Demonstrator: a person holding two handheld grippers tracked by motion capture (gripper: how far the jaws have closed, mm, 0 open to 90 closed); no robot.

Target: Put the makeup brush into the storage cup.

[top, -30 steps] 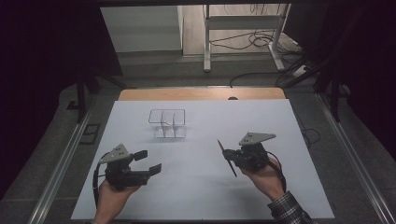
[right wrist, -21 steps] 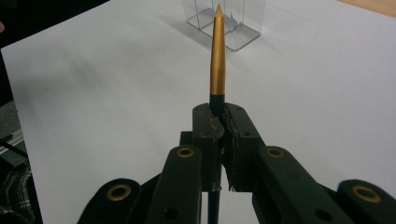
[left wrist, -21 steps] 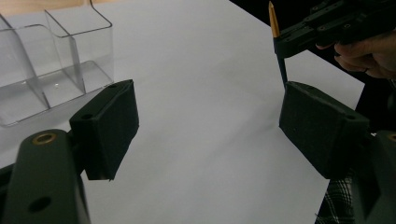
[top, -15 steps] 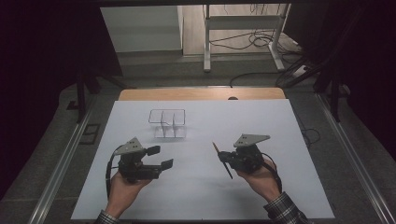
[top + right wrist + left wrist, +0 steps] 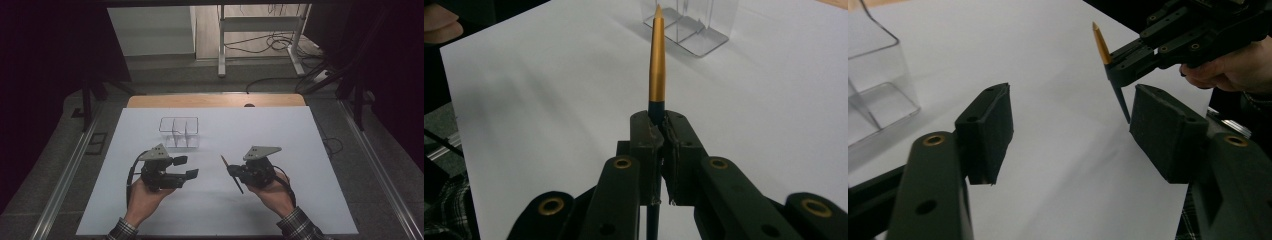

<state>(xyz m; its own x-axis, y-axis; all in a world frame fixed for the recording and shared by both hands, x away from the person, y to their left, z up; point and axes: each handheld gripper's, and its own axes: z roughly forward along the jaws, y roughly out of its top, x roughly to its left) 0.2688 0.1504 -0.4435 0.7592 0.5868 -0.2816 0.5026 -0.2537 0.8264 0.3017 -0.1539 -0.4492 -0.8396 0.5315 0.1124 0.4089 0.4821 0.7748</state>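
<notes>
Table covering: a white sheet [image 5: 300, 150] spreads across the table, with a strip of bare wooden tabletop [image 5: 215, 100] showing along its far edge in the high view.

Organizer: a clear plastic divided box [image 5: 180, 132] stands upright on the sheet, left of centre and farther from the person than both grippers; in the left gripper view one of its transparent corners sits at the upper left [image 5: 873, 75].

Left gripper: held above the sheet in the person's left hand [image 5: 145, 197], the left gripper [image 5: 186, 167] points toward the middle of the table, just on the near side of the box. Its jaws stand apart and have just been closing; the left gripper view shows nothing between its black pads [image 5: 990, 130], only white sheet.

Pen: a slim dark pen [image 5: 231, 173] with a gold, tapering front end, pinched at its dark barrel and raised off the sheet. In the high view it lies on a slant, gold tip toward the far left. In the right gripper view the gold end [image 5: 657, 60] points toward the box beyond.

Right gripper: the right gripper [image 5: 237, 174], in the person's right hand [image 5: 272, 195], has its jaws clamped tight on the pen. A plaid sleeve [image 5: 300, 227] shows at the wrist.

Spacing: the two grippers are near each other but apart; the pen's tip hangs between them.
</notes>
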